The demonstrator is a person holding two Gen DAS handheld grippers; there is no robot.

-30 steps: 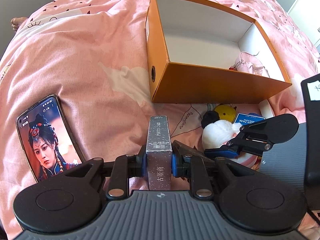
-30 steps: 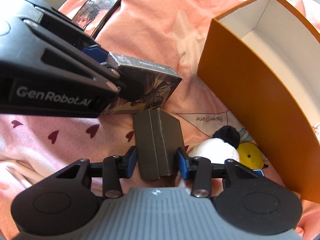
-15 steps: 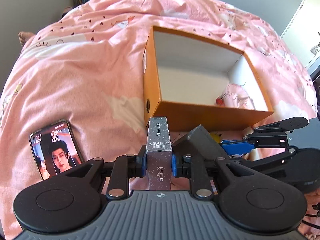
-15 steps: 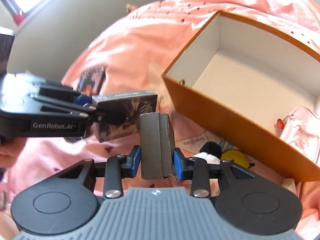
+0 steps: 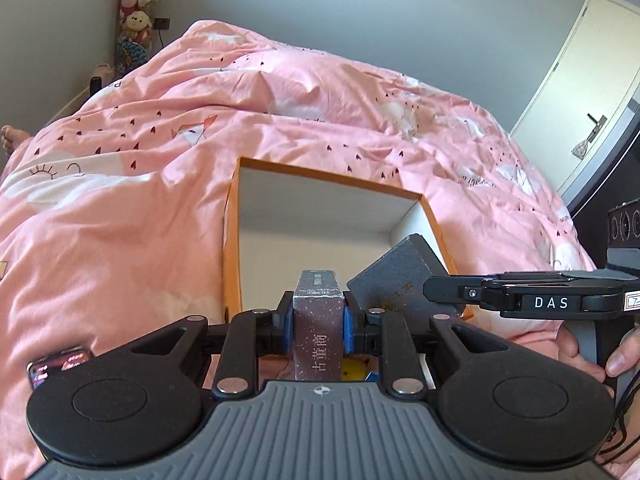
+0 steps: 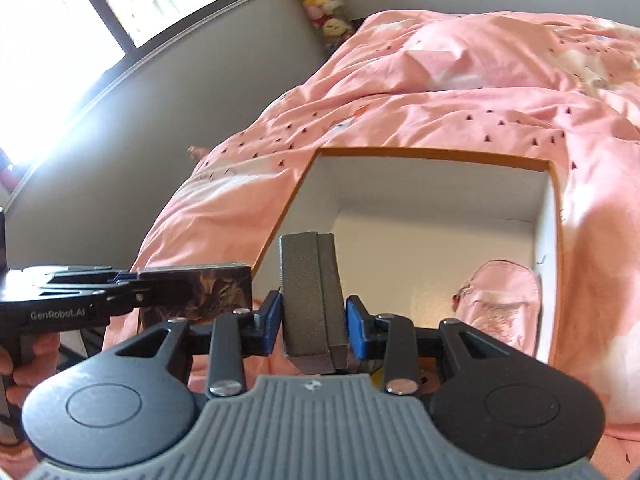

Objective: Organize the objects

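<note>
Currently my left gripper (image 5: 319, 322) clamps card box (image 5: 319, 324), long axis pointing ahead; my right gripper (image 6: 313, 318) clamps grey case (image 6: 312, 300) upright. Orange box (image 6: 554, 216) on bed lies directly ahead-below; right nearer opening.

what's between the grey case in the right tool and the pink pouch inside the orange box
Only bare white box floor. The right wrist view shows the grey case and pink pouch with nothing between them in the orange box.
</note>
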